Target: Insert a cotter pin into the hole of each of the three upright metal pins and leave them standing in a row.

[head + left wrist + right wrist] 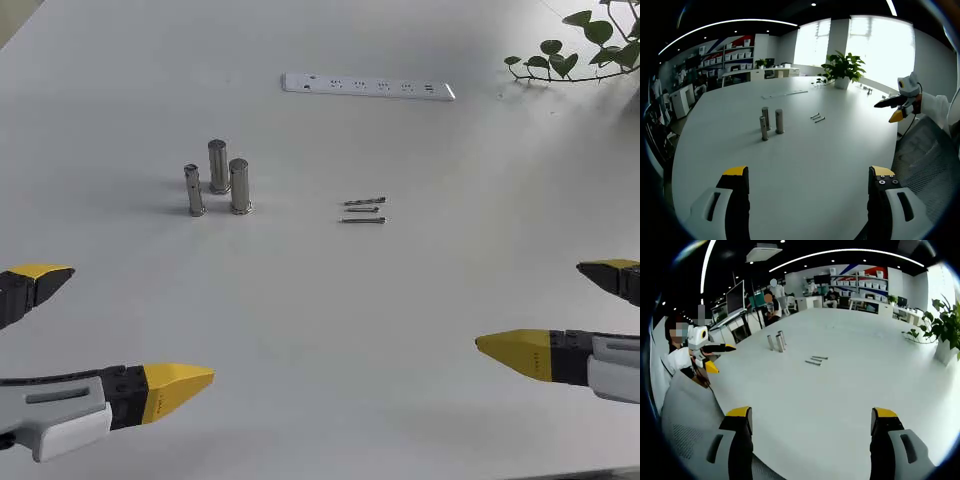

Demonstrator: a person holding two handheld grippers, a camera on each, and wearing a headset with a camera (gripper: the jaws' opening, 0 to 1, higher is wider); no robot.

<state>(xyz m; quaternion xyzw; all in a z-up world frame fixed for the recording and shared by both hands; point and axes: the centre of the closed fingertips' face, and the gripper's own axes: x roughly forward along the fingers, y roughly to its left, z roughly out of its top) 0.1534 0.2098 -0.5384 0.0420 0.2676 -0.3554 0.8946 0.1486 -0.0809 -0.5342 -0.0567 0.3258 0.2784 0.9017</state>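
Three upright metal pins (218,166) (195,190) (240,186) stand clustered in a tight triangle left of the table's middle, also seen as pins (772,121) and pins (776,341). Three cotter pins (362,210) lie loose side by side to their right, seen again as cotter pins (816,117) and cotter pins (815,360). My left gripper (140,322) (808,175) hovers open near the front left, well short of the pins. My right gripper (529,305) (811,415) hovers open at the front right. Nothing sits between either pair of yellow-tipped jaws.
A white power strip (368,86) lies at the back of the white table (320,320). A potted plant (590,45) (842,67) stands at the far right corner. A mesh chair back (925,150) sits by the table edge. People sit at desks (772,300) beyond the table.
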